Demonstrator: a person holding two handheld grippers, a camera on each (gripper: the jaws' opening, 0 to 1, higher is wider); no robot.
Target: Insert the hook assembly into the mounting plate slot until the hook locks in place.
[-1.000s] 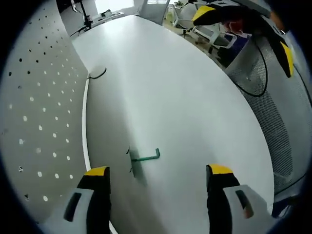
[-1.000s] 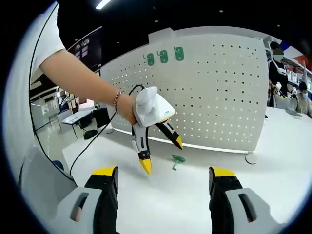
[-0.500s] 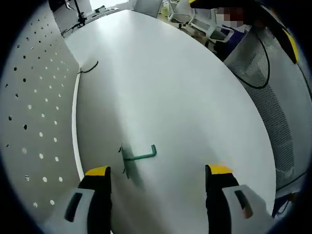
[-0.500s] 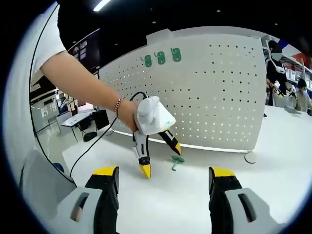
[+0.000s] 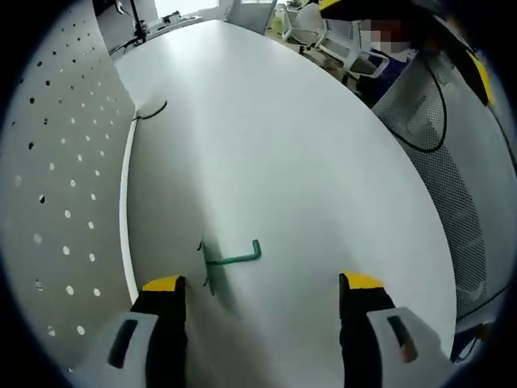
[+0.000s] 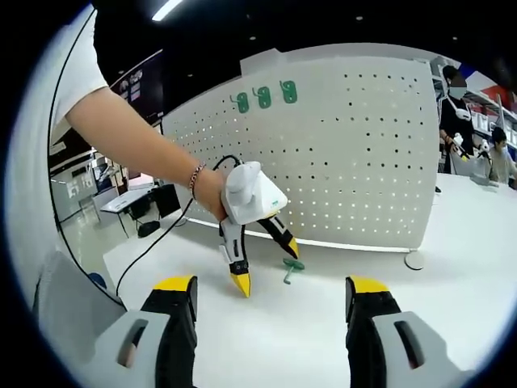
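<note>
The green hook lies on the white table in the lower middle of the left gripper view, just ahead of the left gripper and slightly toward its left jaw. Its flat base plate is at the left end, its thin shaft runs to the right, and the short bent tip points toward the top of the frame. In the right gripper view the same hook sits at the centre of the frame, just below the tips of the left gripper, which hangs over it from a person's hand.

It looks like a small, light piece of stiff metal or coated wire, not fragile. Being thin and smooth, it would probably slide or spin on the slick tabletop if nudged. The shaft, midway along, seems the best place to pinch, leaving the base plate free for the board.

The left gripper's 2 jaws stand wide apart with nothing between them. The right gripper is likewise spread and empty, well back from the hook.

The white pegboard stands upright across the upper middle of the right gripper view, behind the hook, with 3 green hooks already mounted near its top left. In the left gripper view the pegboard fills the left side.
</note>
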